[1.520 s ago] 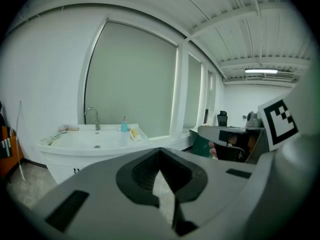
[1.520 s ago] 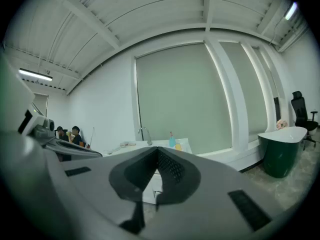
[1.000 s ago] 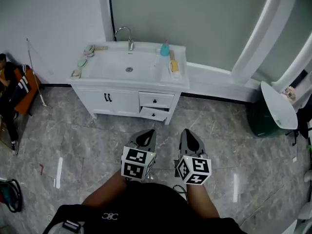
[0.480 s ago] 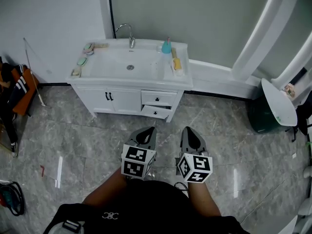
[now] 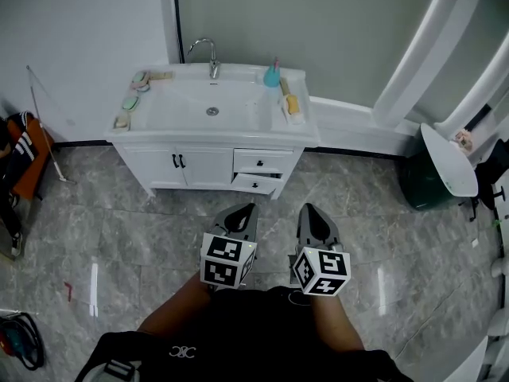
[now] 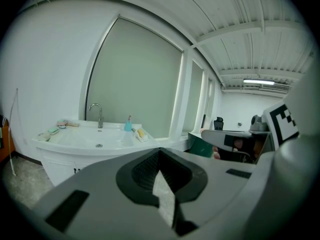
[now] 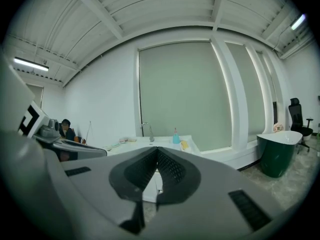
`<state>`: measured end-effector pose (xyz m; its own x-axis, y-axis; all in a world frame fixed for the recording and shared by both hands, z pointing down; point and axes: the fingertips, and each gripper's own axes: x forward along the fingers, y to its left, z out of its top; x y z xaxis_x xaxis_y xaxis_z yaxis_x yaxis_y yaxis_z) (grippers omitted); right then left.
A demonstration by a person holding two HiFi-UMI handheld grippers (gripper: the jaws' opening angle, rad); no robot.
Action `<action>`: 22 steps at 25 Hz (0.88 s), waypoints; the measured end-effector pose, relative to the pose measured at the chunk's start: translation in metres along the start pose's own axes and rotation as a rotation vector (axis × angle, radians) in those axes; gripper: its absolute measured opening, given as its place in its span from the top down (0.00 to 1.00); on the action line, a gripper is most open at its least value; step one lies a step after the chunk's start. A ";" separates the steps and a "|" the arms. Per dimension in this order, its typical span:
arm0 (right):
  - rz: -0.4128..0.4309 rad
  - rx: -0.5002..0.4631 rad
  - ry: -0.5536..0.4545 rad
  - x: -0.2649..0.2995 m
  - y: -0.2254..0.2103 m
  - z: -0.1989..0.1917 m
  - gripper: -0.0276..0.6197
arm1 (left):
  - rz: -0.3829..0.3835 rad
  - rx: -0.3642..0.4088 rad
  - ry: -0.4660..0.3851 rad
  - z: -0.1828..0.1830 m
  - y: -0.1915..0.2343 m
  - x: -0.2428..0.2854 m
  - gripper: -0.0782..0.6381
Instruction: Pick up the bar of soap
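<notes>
Small pieces (image 5: 130, 102) on sink (image 5: 184, 106) left rim: too small to tell soap from dish. Yellow piece (image 5: 289, 103) on right rim: likewise. Person (image 5: 14, 173) cut by left edge. Hands hidden under left gripper (image 5: 247, 209) and right gripper (image 5: 307, 208). Cabinet (image 6: 56, 165) lower front hidden behind jaws in left gripper view.

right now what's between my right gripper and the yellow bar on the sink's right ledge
In the head view, only bare grey floor separates the right gripper from the cabinet whose top holds the yellow bar.

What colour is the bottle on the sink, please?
Bottle: light blue, best in head view.
</notes>
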<state>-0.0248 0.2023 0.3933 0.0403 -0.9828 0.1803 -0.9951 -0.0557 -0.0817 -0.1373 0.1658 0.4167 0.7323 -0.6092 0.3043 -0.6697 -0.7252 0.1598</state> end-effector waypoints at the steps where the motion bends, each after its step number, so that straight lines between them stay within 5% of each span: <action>1: -0.001 -0.004 0.001 0.002 0.004 -0.001 0.95 | -0.002 -0.003 0.000 -0.001 0.004 -0.001 0.89; 12: 0.007 -0.010 0.001 0.026 0.020 -0.002 0.95 | 0.008 -0.007 0.014 -0.009 0.033 -0.001 0.89; 22: 0.002 0.015 -0.027 0.065 -0.011 0.006 0.95 | 0.025 0.019 0.023 0.002 0.046 0.040 0.89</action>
<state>-0.0105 0.1384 0.4004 0.0413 -0.9872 0.1540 -0.9937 -0.0567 -0.0970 -0.1387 0.1072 0.4343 0.7123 -0.6198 0.3294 -0.6851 -0.7161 0.1339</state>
